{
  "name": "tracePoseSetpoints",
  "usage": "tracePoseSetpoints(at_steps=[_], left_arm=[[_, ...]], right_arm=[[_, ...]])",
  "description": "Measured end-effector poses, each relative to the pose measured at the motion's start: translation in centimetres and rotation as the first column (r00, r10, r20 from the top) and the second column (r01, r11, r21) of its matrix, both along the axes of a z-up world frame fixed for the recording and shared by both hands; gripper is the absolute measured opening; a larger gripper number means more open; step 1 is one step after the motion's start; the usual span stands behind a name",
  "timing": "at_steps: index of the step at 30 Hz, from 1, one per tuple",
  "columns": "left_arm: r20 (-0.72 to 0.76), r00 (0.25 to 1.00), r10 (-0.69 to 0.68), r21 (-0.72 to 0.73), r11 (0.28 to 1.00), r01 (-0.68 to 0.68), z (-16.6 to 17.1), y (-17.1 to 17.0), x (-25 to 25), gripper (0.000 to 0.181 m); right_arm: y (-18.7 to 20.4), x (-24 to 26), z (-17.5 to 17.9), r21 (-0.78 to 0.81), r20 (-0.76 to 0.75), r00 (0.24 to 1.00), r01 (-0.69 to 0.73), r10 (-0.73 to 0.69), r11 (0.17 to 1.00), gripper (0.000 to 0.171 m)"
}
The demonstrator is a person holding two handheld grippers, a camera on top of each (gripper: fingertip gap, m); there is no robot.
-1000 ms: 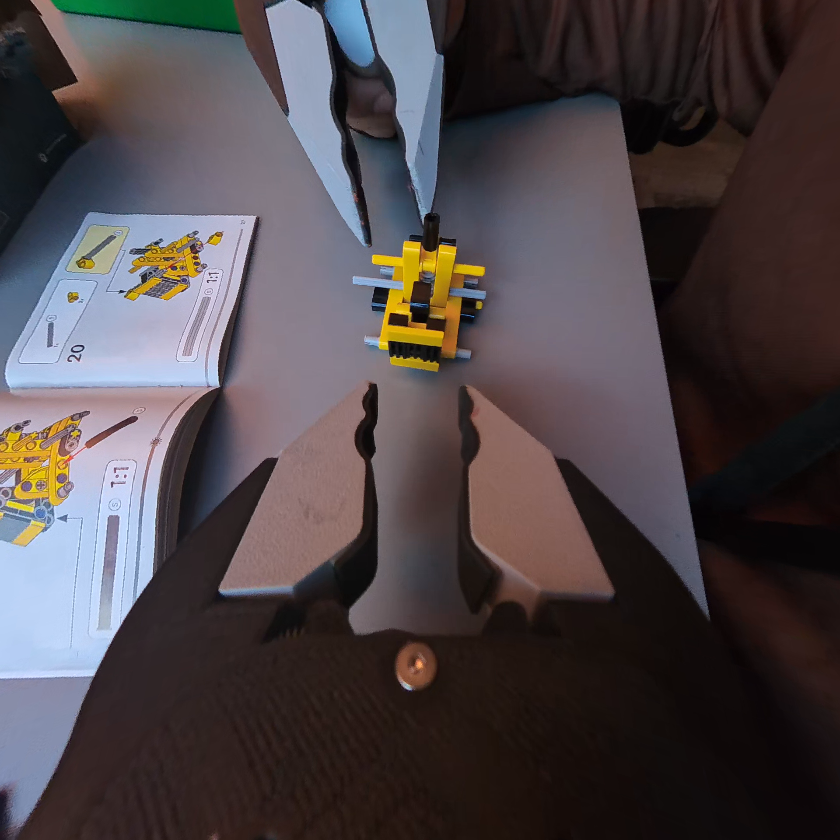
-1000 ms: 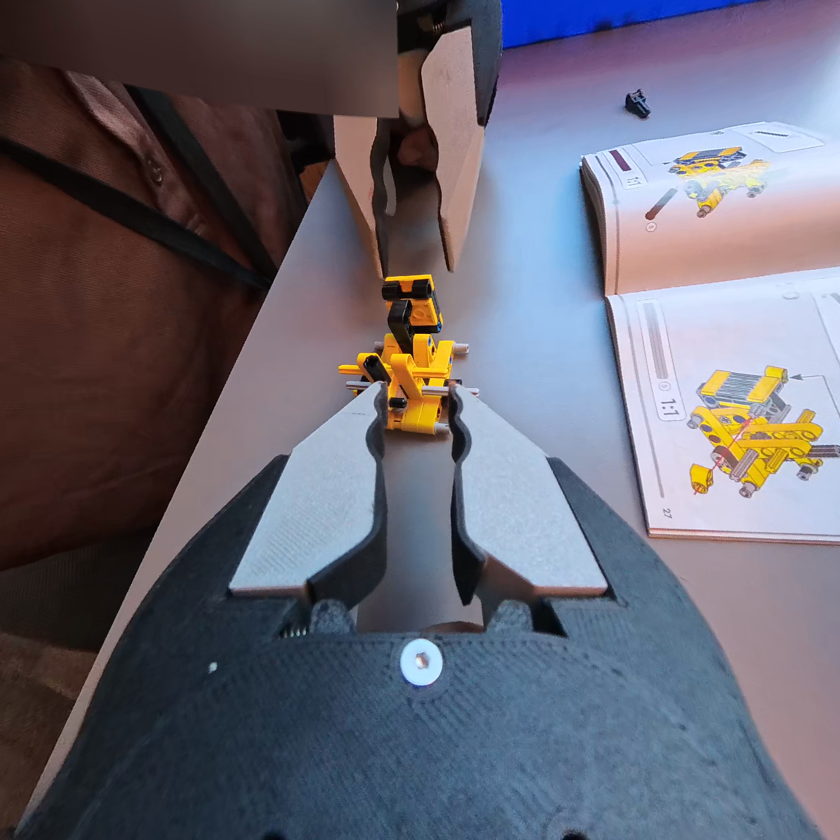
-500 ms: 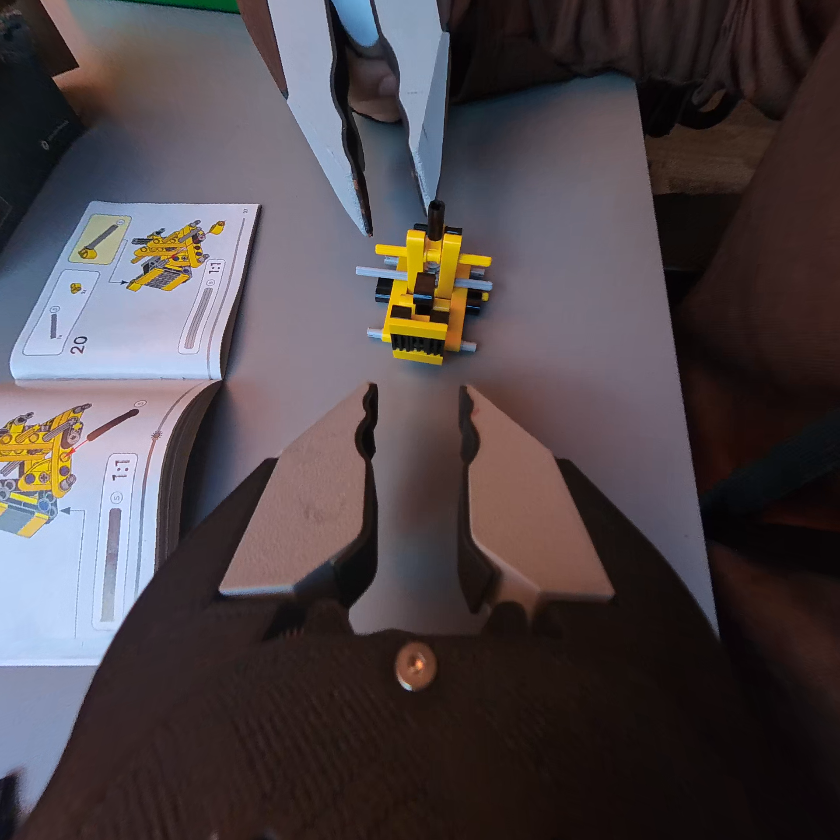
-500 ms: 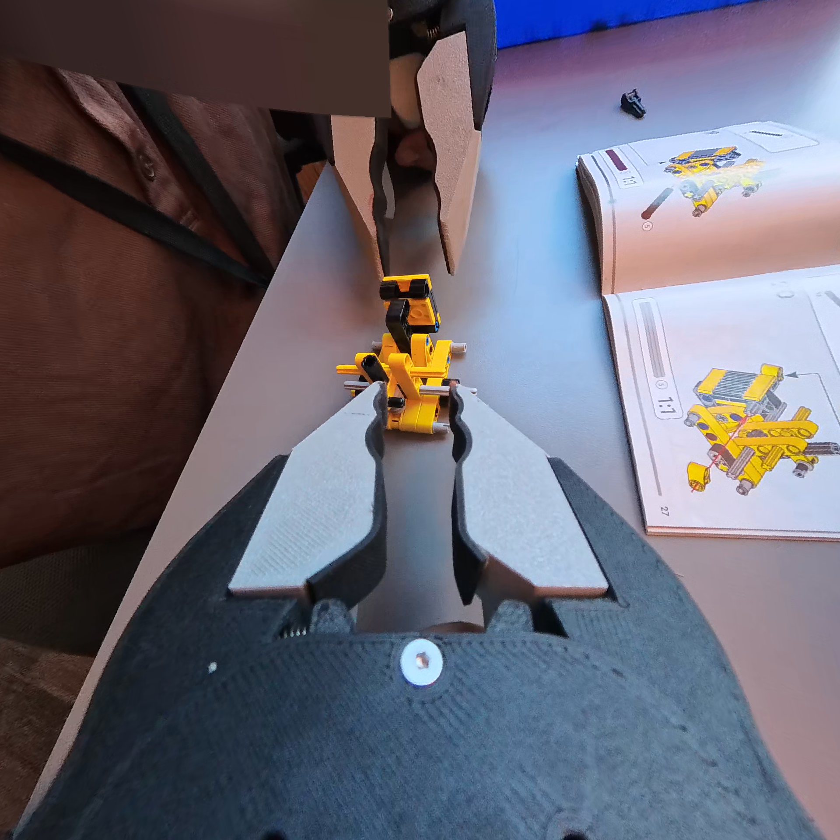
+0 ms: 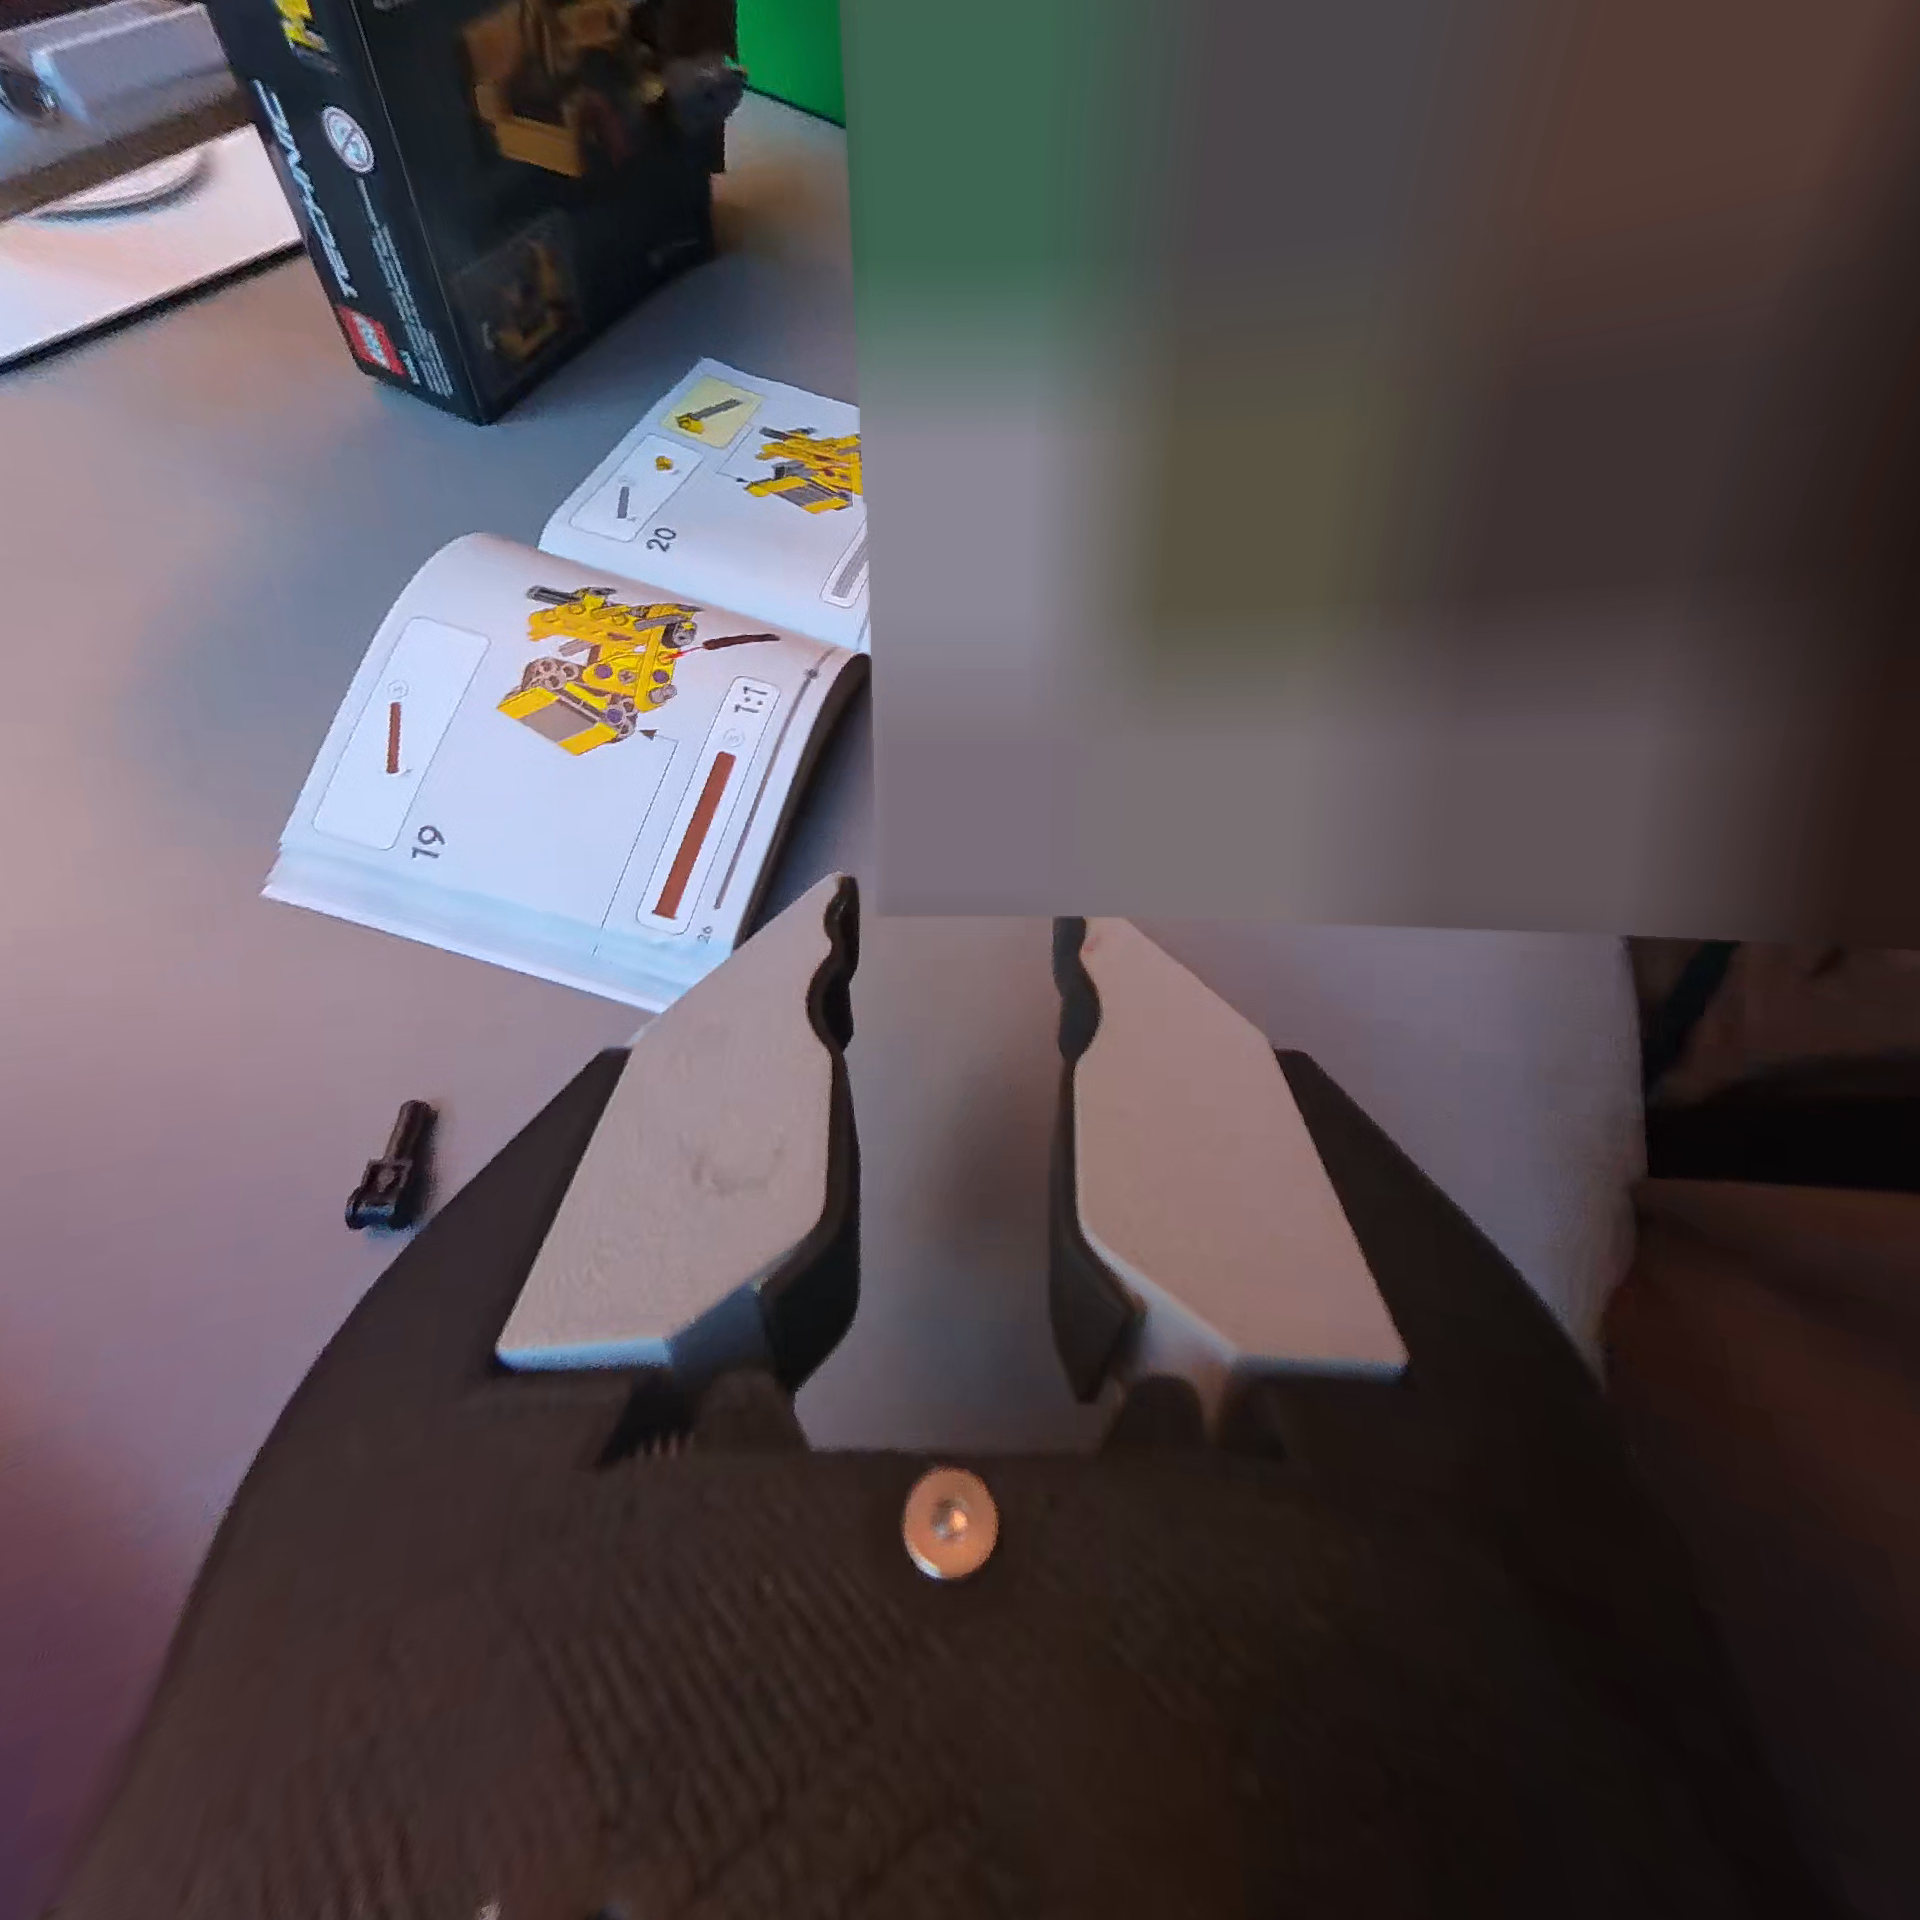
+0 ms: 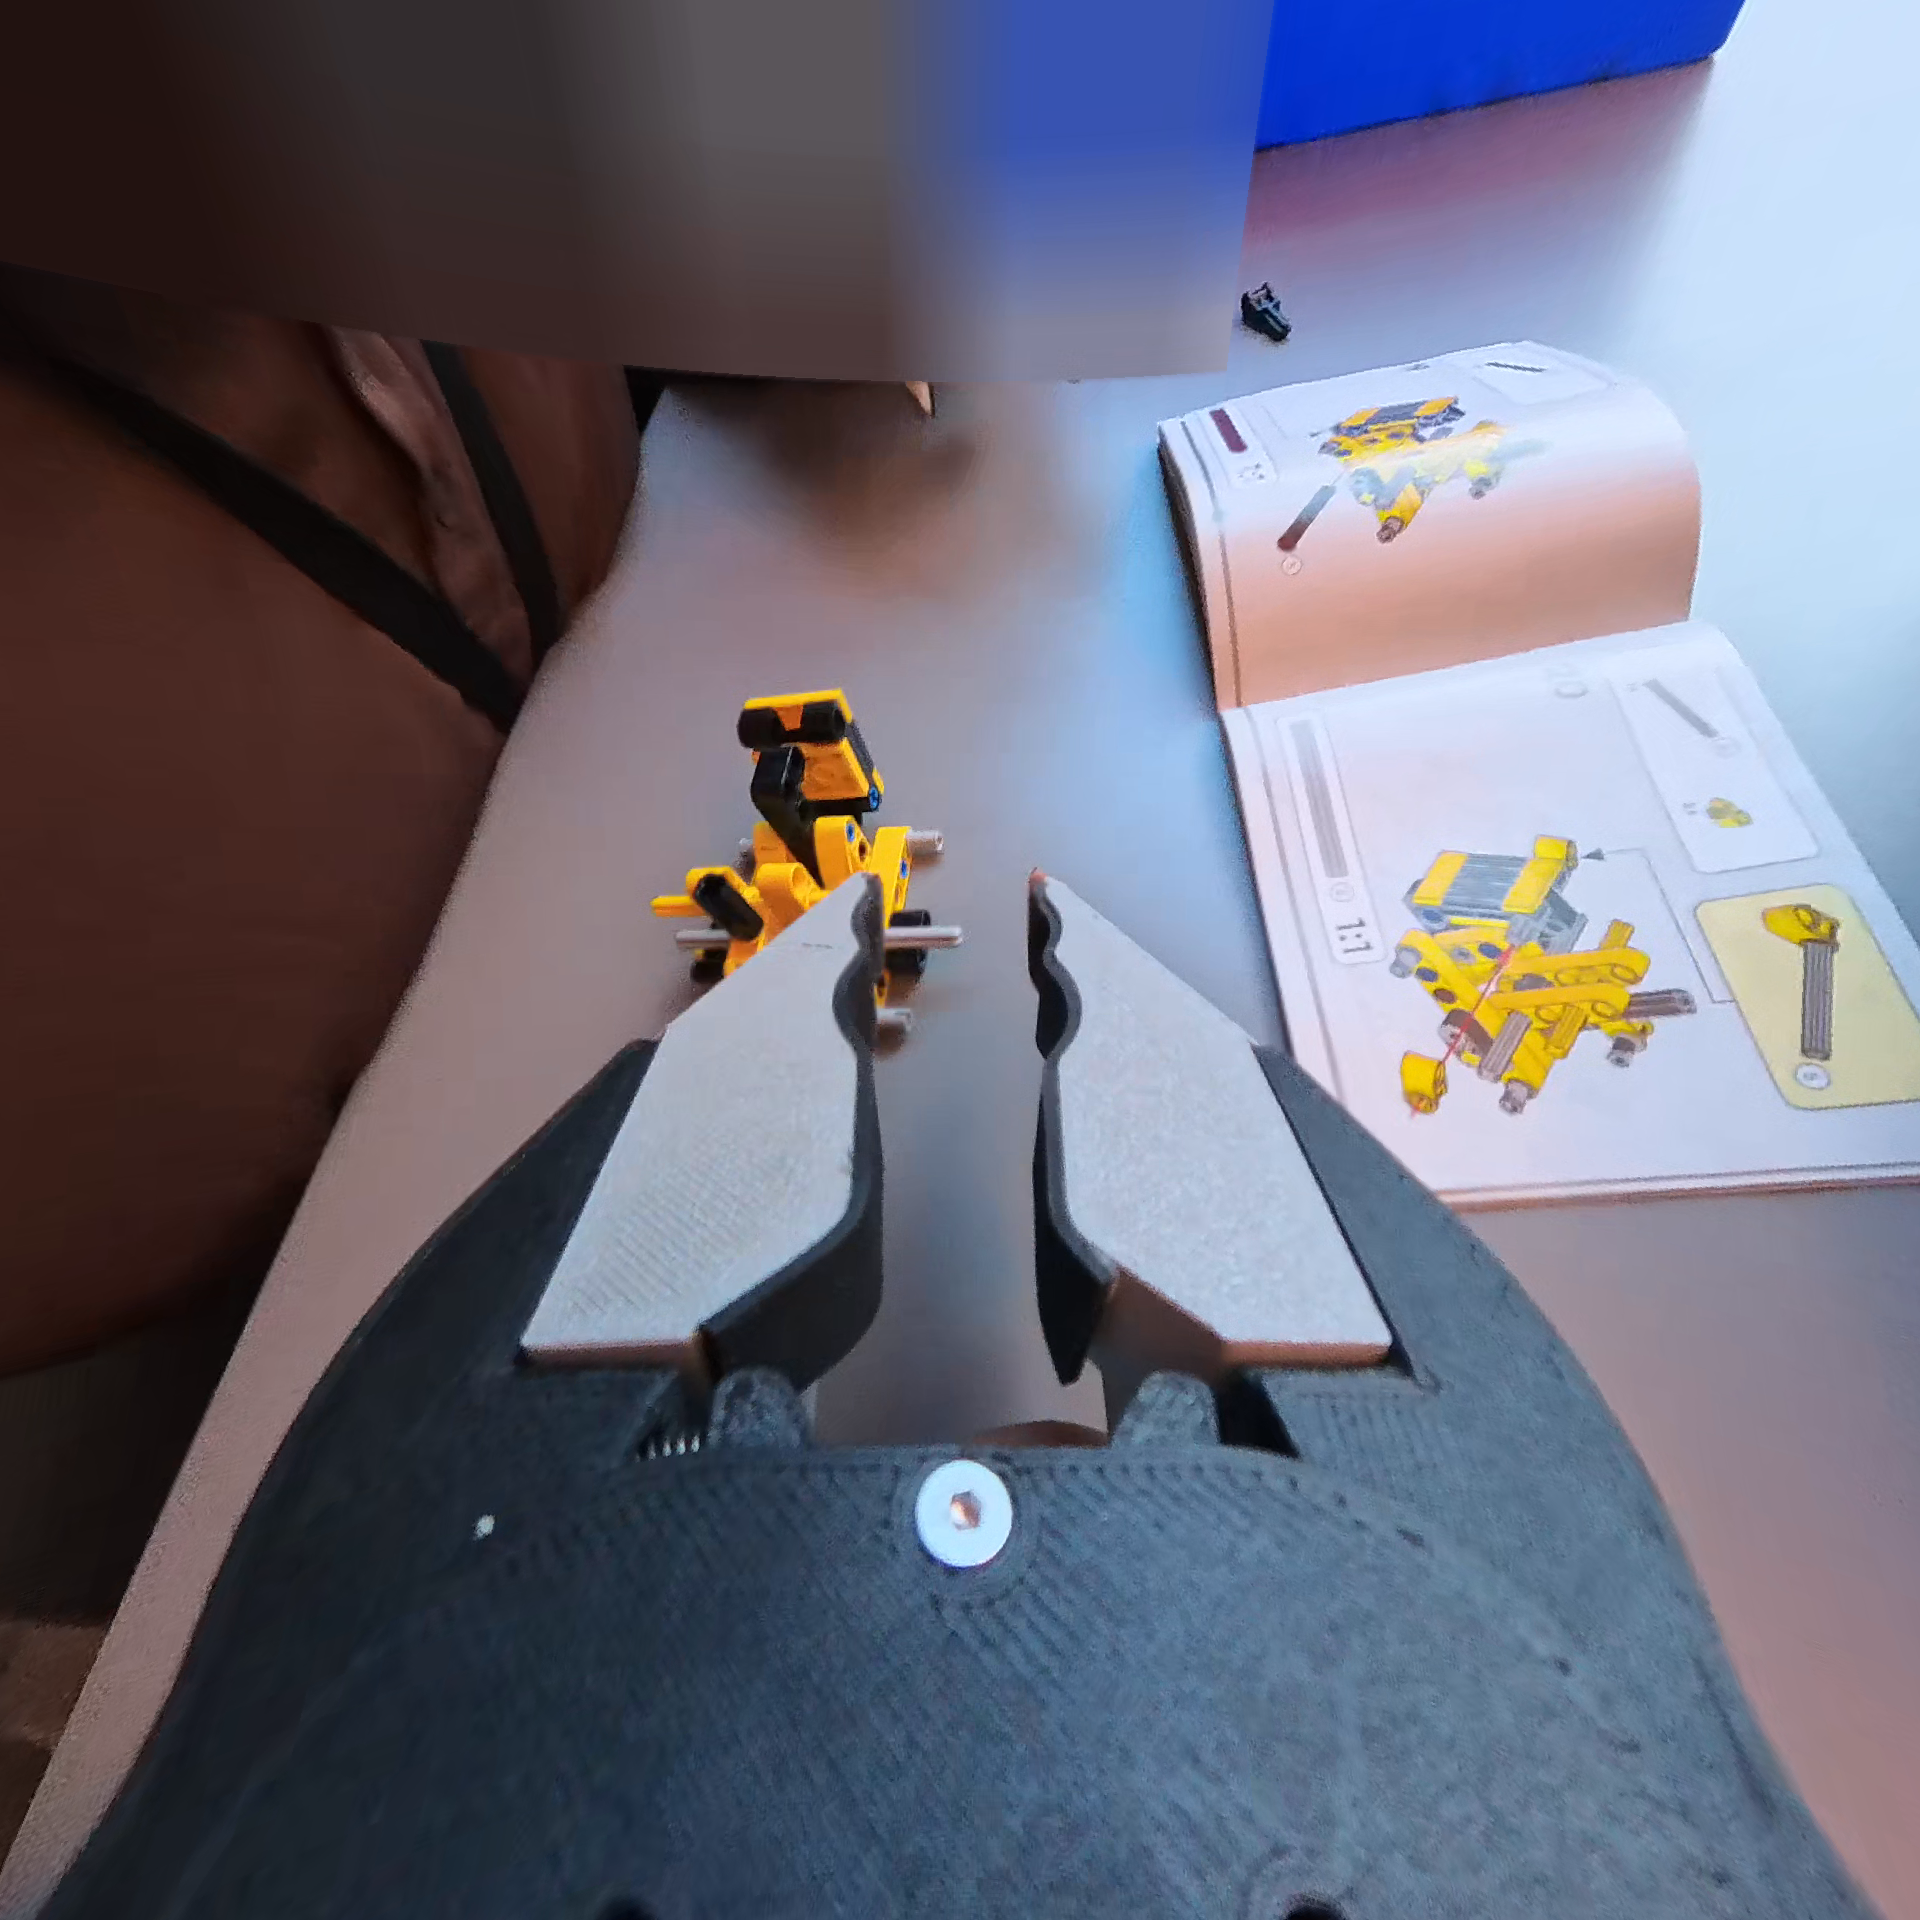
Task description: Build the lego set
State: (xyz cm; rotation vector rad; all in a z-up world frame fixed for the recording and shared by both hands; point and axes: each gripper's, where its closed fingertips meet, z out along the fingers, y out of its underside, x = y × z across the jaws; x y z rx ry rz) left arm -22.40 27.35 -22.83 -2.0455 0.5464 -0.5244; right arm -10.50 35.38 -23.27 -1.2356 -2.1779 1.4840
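A small yellow and black lego model (image 6: pixel 805 847) stands on the grey table near its left edge in the right wrist view. My right gripper (image 6: pixel 951 894) is open and empty; its left fingertip overlaps the model's right side in the picture, and I cannot tell if they touch. My left gripper (image 5: pixel 954 914) is open and empty above the table; a blur patch hides what lies ahead of it. A small black lego pin (image 5: pixel 392 1166) lies on the table left of the left gripper. It also shows far off in the right wrist view (image 6: pixel 1265 311).
An open instruction booklet (image 5: pixel 582 727) lies left of my left gripper and shows at the right in the right wrist view (image 6: pixel 1558 831). The black lego box (image 5: pixel 488 187) stands behind the booklet. A person's brown clothing (image 6: pixel 208 831) is beside the table's left edge. There is about 15 cm between the tips of the two grippers. The small black lego pin (image 5: pixel 392 1166) lies around 10 cm away from my left fingertips. Seen from the right wrist view (image 6: pixel 1267 308) as well.
My left gripper has pulled back and swung left, so the model has left its view and the box and the black pin have come in. My right gripper has opened wider and shifted right of the model.
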Motion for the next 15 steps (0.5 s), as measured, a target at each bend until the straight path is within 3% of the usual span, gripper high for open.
tracePoseSetpoints(at_steps=[10, 15], left_arm=[[-0.047, 0.998, -0.044, -0.025, 0.999, 0.043, -0.8, -0.1, 0.5, 0.025], [-0.062, 0.996, -0.061, -0.037, 0.998, 0.058, -1.0, -0.2, 0.7, 0.025]], right_arm=[[-0.4, 0.2, 0.0, 0.024, -0.021, 1.000, -0.011, 0.012, 1.000, 0.026], [-0.6, 1.0, -0.4, 0.044, 0.016, 1.000, -0.023, 0.022, 0.999, 0.039]])
